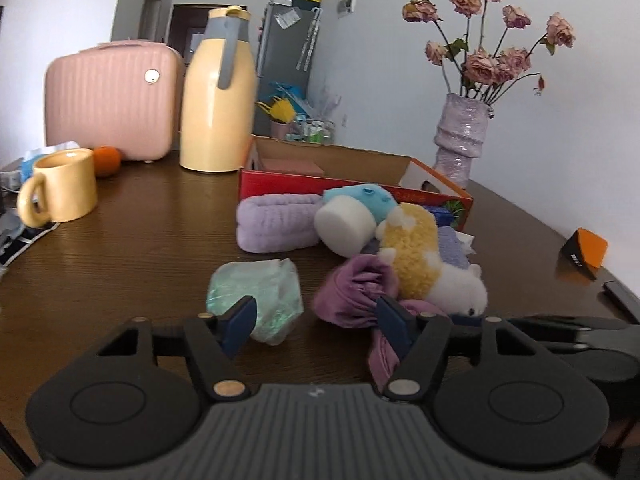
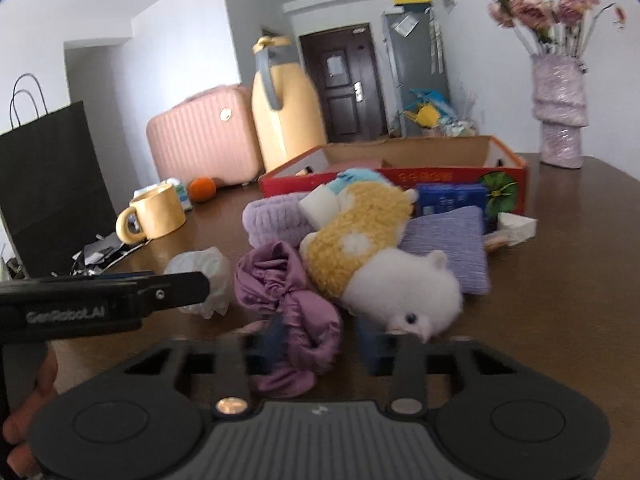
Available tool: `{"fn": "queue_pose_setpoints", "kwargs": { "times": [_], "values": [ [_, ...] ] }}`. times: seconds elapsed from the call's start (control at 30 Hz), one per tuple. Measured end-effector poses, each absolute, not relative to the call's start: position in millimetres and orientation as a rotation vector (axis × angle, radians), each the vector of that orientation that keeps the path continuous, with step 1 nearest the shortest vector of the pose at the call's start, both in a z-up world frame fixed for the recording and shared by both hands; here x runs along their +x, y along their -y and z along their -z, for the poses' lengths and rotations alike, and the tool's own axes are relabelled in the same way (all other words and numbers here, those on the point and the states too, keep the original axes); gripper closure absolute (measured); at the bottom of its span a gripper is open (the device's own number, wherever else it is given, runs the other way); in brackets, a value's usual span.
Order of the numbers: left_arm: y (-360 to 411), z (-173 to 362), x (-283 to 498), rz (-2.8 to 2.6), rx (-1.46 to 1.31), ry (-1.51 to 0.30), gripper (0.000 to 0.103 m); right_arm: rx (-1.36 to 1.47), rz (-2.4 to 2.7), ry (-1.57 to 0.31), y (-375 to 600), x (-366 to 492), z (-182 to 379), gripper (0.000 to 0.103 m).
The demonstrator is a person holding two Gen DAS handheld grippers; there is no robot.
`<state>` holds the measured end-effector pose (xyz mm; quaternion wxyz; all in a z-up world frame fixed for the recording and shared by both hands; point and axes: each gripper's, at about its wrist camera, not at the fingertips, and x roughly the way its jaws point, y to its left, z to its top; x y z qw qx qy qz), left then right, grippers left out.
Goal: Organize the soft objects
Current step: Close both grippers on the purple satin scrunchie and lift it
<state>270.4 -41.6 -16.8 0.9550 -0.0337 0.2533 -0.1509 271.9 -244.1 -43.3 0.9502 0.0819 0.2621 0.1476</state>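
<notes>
A pile of soft things lies on the brown table in front of a red cardboard box: a lilac rolled towel, a white sponge, a blue plush, a yellow-and-white plush animal, a purple satin cloth and a crumpled pale green bag. My left gripper is open, its fingers straddling the gap between bag and purple cloth. My right gripper is open around the purple cloth, beside the plush's white head.
A yellow mug, an orange, a pink case and a yellow thermos jug stand at the back left. A lilac vase of dried roses stands back right. A black paper bag stands at the left.
</notes>
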Motion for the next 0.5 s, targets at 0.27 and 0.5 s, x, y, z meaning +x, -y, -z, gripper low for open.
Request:
{"fn": "queue_pose_setpoints", "kwargs": {
  "times": [0.27, 0.5],
  "values": [
    [47, 22, 272, 0.443, -0.116, -0.575, 0.042, -0.029, -0.484, -0.565, 257, 242, 34, 0.090],
    [65, 31, 272, 0.499, -0.161, -0.670, 0.068, 0.180, -0.317, -0.534, 303, 241, 32, 0.086]
  ]
}}
